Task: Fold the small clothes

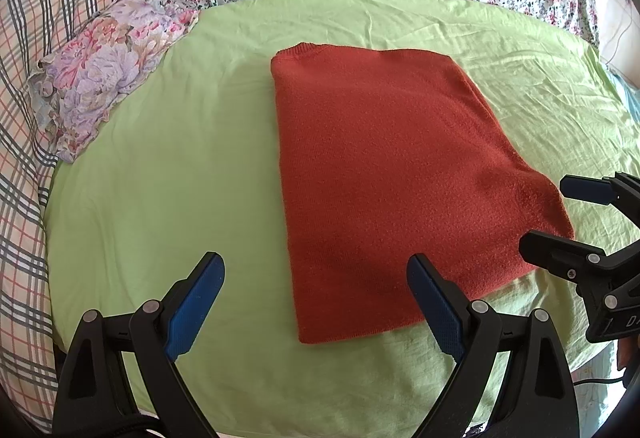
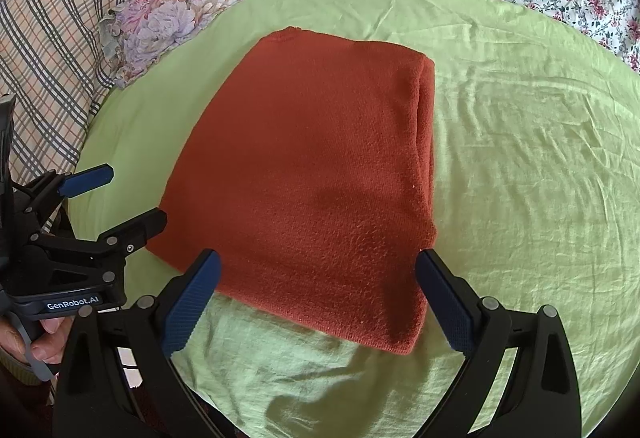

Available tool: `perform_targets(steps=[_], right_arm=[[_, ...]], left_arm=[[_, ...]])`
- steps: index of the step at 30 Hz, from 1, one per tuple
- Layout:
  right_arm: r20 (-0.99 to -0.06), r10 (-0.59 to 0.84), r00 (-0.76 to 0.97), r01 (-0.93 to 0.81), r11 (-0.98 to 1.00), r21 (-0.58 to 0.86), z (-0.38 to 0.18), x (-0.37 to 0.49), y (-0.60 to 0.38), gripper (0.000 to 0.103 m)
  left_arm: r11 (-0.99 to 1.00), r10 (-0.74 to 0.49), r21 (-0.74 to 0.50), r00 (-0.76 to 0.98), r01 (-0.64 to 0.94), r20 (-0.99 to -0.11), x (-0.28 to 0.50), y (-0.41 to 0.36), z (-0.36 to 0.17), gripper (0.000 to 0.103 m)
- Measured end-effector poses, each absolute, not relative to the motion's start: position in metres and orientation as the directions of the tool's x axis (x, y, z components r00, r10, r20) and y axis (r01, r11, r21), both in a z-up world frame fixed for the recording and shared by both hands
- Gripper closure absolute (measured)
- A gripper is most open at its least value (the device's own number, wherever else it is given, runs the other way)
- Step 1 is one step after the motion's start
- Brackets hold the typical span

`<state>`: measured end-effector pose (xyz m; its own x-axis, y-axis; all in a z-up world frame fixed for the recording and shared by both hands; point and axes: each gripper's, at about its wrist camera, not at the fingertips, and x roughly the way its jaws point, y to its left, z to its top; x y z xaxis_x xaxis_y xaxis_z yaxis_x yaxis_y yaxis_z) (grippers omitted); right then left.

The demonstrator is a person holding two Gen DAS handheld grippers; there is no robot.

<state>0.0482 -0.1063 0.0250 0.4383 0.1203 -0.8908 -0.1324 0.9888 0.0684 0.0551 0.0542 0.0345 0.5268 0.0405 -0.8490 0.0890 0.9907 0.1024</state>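
Folded rust-red knit sweater [image 1: 384,177] flat on the light-green sheet [image 1: 168,177] of the bed, floral pillow [image 1: 108,77] well apart at the far left. Left tongs [image 1: 316,302] spread wide, empty, near the sweater's near-left corner. Right tongs [image 2: 318,298] likewise wide, empty, straddling its near edge without contact.

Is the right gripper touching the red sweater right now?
Cannot tell. In the right wrist view the right gripper is open, its fingers overlapping the folded red sweater's near edge, but neither view shows contact or a gap.
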Motion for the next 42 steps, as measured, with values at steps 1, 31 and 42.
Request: perform_targets(steps=[1,31,42], right_arm=[[-0.891,0.12,0.438,-0.133,0.989,0.068,0.0249,0.0479,-0.1063,0.005],[-0.89,0.118,0.44,-0.129,0.989,0.068,0.0262,0.0478,-0.1043,0.005],[-0.89,0.12,0.44,-0.13,0.989,0.069,0.0273,0.0481,-0.1047,0.005]], left_arm=[[0.991,0.04,0.103,0.527,0.091,-0.849,0.0549,0.0544,0.0348,0.01],[0.989,0.04,0.107,0.527,0.099,-0.849,0.0572,0.0586,0.0349,0.01],[0.989,0.041,0.111,0.527,0.101,-0.849,0.058,0.0577,0.036,0.01]])
